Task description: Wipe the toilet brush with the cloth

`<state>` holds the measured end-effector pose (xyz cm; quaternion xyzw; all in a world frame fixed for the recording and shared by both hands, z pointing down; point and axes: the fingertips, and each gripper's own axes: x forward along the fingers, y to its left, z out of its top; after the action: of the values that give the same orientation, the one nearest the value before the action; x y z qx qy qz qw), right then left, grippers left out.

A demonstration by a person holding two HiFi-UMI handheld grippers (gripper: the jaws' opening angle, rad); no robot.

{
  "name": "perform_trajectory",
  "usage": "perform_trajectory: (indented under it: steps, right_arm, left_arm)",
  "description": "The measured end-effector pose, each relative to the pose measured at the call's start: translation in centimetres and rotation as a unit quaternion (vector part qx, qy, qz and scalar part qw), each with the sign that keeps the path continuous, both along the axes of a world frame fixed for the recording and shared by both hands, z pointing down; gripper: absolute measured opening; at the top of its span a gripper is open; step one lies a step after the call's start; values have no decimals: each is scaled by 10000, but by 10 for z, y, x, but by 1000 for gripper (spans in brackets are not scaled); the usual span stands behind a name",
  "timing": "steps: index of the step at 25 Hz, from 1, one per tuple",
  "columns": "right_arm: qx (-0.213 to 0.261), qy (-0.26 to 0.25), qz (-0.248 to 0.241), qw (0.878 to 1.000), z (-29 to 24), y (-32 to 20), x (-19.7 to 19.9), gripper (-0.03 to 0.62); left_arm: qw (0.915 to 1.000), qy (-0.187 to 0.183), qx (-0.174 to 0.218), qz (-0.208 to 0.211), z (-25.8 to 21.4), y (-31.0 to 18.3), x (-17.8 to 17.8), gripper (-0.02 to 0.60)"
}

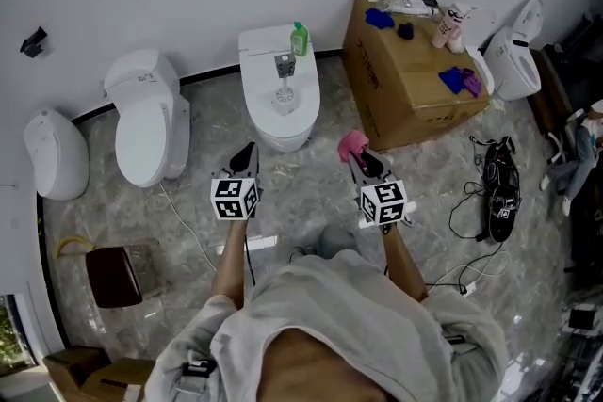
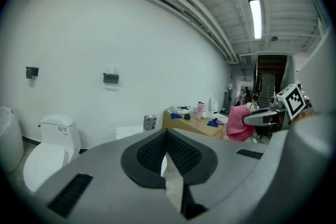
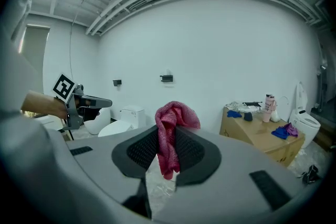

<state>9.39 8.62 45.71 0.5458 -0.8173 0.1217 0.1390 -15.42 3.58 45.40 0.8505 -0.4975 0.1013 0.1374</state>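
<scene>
Right tool [image 3: 167, 157] is clamped on the pink cloth [image 3: 171, 123]; left tool [image 2: 167, 159] is closed, empty. The toilet brush [image 1: 285, 85] stands on the toilet [image 1: 271, 135] ahead; best grip its handle with the left tool, then wipe

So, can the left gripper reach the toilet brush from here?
Probably yes: bare floor lies between the left gripper and the toilet brush on the toilet; its empty jaws are shut.
</scene>
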Motion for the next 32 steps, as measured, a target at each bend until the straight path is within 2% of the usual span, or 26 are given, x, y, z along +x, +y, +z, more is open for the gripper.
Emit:
perform_trajectory:
  steps: [6, 11, 20, 32]
  right_arm:
    - [-172, -31, -140, 9998, 20, -28, 8, 99]
    - [-165, -64, -491, 9986, 24, -84, 12, 98]
    - [-41, -265, -1094, 9936, 7, -191, 17, 98]
    - [-171, -441, -1709, 9842, 15, -288, 21, 98]
  left_arm:
    - [9999, -8, -118, -99, 17, -23, 11, 18]
    - [9991, -55, -166, -389, 20, -62, 16, 18]
    - [9968, -265, -74, -754, -4, -140, 39, 18]
    - [9928, -532, -125, -1065, -3, -226, 62, 18]
